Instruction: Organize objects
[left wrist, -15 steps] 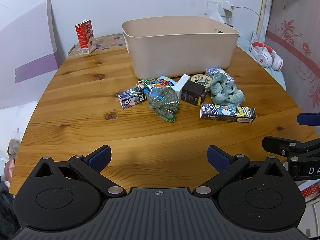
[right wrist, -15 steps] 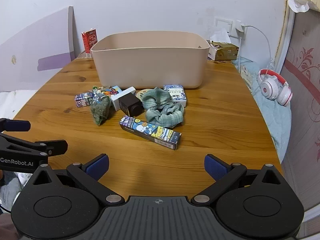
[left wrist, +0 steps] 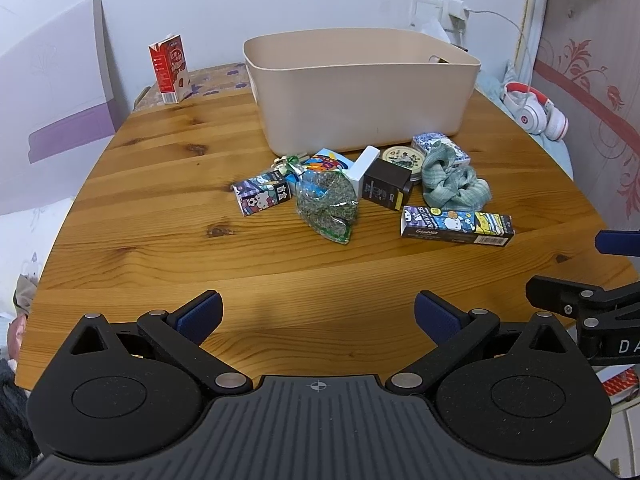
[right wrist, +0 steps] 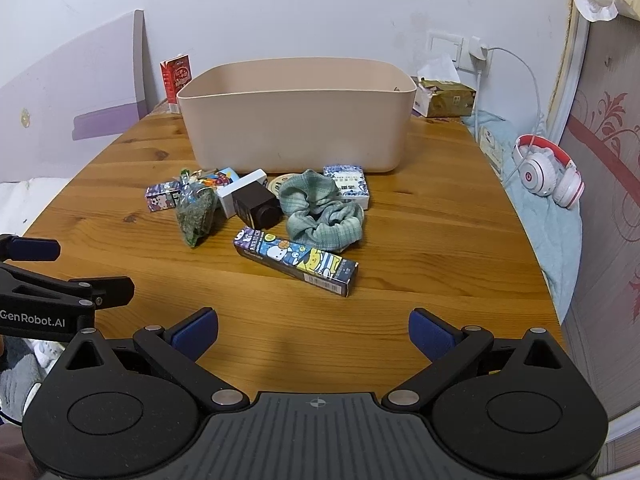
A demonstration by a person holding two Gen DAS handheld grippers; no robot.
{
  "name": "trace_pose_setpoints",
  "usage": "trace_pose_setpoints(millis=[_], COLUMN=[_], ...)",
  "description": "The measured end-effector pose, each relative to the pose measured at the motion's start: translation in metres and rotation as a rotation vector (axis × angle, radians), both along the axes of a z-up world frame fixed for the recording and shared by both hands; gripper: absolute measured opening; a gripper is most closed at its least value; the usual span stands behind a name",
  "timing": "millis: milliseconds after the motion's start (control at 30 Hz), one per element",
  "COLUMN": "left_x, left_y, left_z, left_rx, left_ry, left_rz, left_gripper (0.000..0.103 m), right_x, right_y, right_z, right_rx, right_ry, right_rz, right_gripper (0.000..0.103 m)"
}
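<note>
A beige bin (left wrist: 360, 92) (right wrist: 296, 128) stands at the back of the round wooden table (left wrist: 160, 208). In front of it lies a cluster: a small cartoon box (left wrist: 262, 196), a bag of dried herbs (left wrist: 326, 204), a black box (left wrist: 386, 189), a round tin (left wrist: 402, 158), a green scrunchie (left wrist: 452, 180) (right wrist: 320, 212), a blue-white box (right wrist: 347, 184) and a long cartoon box (left wrist: 456, 226) (right wrist: 296, 260). My left gripper (left wrist: 318, 314) is open and empty near the table's front edge. My right gripper (right wrist: 314, 332) is open and empty beside it, on the right.
A red carton (left wrist: 170, 68) stands at the back left by a white and purple board (left wrist: 52, 112). White and red headphones (right wrist: 548, 172) lie on blue cloth to the right. A tissue box (right wrist: 444, 100) sits behind the bin by a wall socket.
</note>
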State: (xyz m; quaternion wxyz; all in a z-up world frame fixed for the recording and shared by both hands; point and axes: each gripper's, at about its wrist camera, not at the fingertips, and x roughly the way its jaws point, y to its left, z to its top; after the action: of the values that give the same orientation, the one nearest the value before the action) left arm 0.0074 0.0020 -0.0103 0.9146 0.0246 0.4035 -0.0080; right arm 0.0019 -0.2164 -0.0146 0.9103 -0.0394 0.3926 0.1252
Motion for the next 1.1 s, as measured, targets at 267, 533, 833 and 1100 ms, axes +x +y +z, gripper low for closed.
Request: trace_pose_setpoints(millis=[267,533,833,1100], left_x=[0.0019,0.0040,0.0072,0.0080], left_y=[-0.0011,-0.0020,-0.0034,-0.0028], left_z=[-0.0018,-0.0026,-0.0029,-0.0028], left_rx=[0.002,0.002,0.005,0.005], left_ry=[0.007,0.012,0.016,0.017], left_rz=[-0.004,-0.004,-0.003,-0.002], left_gripper=[0.103,0.103,0.103,0.103], right_x=[0.0022,0.0035,0.0045,0.0059], right_y=[-0.0032,-0.0033,-0.0061,-0.0094], right_z=[-0.0004,-0.0012,-0.0010,-0.0012], right_rx=[0.000,0.007,0.007,0.012], right_ry=[0.004,0.006,0.002,0.003], right_rz=[-0.005,-0.001,-0.001,-0.003], right_gripper=[0.103,0.103,0.103,0.103])
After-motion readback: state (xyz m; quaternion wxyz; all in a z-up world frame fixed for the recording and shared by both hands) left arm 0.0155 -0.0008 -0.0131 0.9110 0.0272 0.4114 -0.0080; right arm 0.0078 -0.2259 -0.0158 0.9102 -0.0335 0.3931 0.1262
